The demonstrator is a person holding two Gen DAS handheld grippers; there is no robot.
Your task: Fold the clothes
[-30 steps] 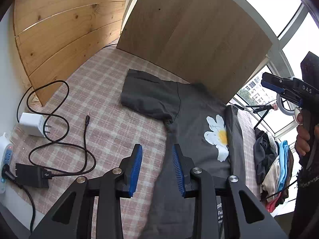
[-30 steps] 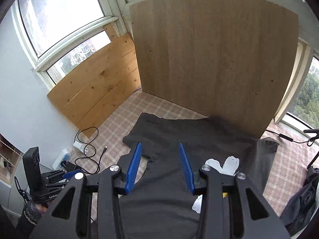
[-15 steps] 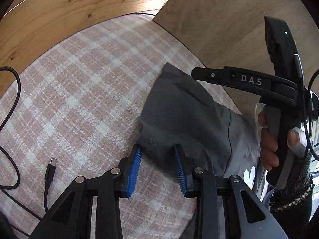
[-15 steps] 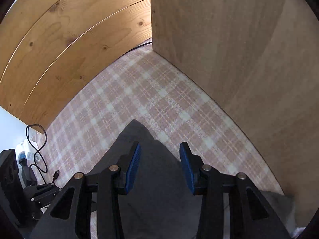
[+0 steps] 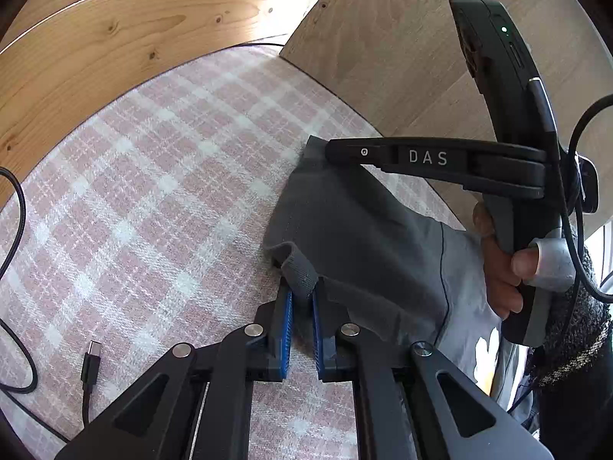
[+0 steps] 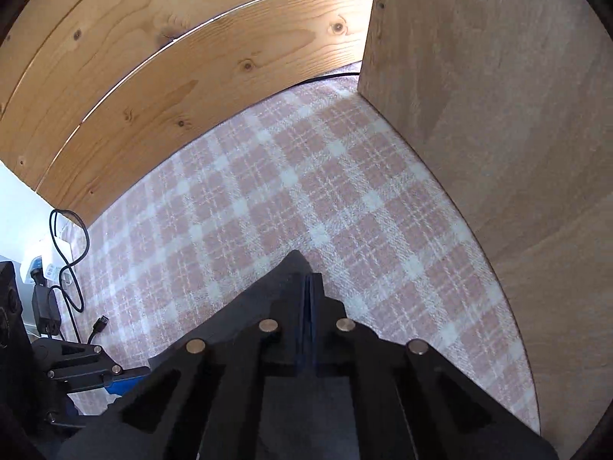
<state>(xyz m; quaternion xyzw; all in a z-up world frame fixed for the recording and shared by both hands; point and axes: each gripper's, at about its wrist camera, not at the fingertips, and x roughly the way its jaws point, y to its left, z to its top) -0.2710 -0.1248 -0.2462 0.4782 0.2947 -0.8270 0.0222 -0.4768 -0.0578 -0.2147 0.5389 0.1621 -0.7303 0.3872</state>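
Pink-checked table cloth [image 5: 161, 176] carries a grey T-shirt [image 5: 356, 237]; left tool [image 5: 300, 308] is closing on the sleeve hem, right tool [image 6: 309, 299] clamps its far corner.

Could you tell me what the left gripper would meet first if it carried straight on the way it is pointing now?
The left gripper already has the grey T-shirt sleeve pinched between its closing fingers, so it meets that at once; just beneath lies the pink checked cloth, probably next.

Home corner: plaid cloth [image 6: 291, 191], wood boards [image 6: 161, 76].
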